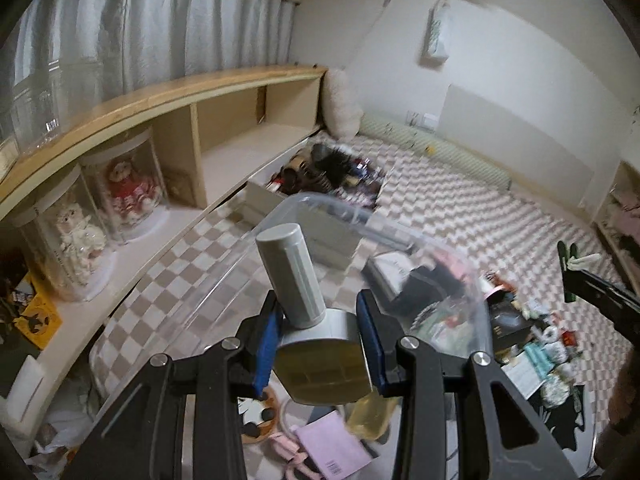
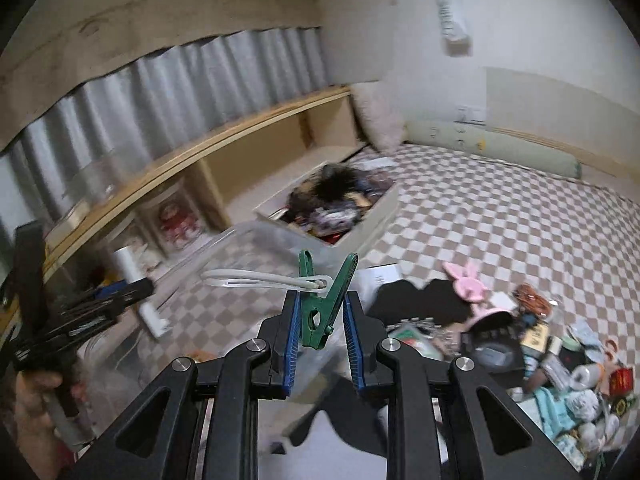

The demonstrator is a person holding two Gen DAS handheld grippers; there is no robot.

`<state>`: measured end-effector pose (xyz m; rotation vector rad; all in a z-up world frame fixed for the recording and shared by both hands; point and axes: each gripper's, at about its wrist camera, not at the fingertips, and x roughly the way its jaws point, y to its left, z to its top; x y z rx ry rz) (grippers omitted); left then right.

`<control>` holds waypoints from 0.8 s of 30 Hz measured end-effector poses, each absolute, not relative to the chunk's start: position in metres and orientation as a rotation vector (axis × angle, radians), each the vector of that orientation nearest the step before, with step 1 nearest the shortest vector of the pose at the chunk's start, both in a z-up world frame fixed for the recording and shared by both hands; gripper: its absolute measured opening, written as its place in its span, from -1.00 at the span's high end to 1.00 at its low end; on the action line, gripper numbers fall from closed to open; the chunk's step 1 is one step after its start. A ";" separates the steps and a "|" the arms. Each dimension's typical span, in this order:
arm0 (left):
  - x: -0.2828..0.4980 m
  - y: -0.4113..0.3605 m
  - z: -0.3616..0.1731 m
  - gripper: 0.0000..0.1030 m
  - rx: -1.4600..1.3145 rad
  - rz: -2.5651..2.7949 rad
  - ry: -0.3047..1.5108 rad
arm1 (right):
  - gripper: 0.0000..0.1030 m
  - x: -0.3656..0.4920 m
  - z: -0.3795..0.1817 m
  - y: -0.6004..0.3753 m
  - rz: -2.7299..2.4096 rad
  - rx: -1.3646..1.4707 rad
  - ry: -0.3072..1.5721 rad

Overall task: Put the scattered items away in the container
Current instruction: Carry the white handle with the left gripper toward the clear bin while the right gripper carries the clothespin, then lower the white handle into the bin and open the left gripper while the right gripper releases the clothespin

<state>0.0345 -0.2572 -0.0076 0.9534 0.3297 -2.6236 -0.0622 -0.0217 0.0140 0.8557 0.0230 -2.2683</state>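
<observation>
My left gripper is shut on a silver-grey bottle with a ribbed cap, held over the clear plastic container. The container holds a black item and small things at its right end. My right gripper is shut on a green clothespin that has a white plastic loop clipped in its jaws. The right gripper with the clothespin shows at the right edge of the left wrist view. The left gripper and bottle show at the left of the right wrist view.
Scattered small items lie on the checkered mat at the right, with a pink bunny headband. A white box of dark items sits by the low wooden shelf. Doll cases stand in the shelf.
</observation>
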 end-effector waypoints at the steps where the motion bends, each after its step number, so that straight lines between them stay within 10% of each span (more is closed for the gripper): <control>1: 0.032 -0.258 -0.011 0.27 0.970 -2.611 0.326 | 0.57 -0.059 0.012 -0.029 -2.244 0.862 0.039; 24: 0.014 -0.262 -0.053 0.27 1.203 -2.498 0.252 | 0.57 -0.025 -0.066 -0.120 -1.928 1.121 0.306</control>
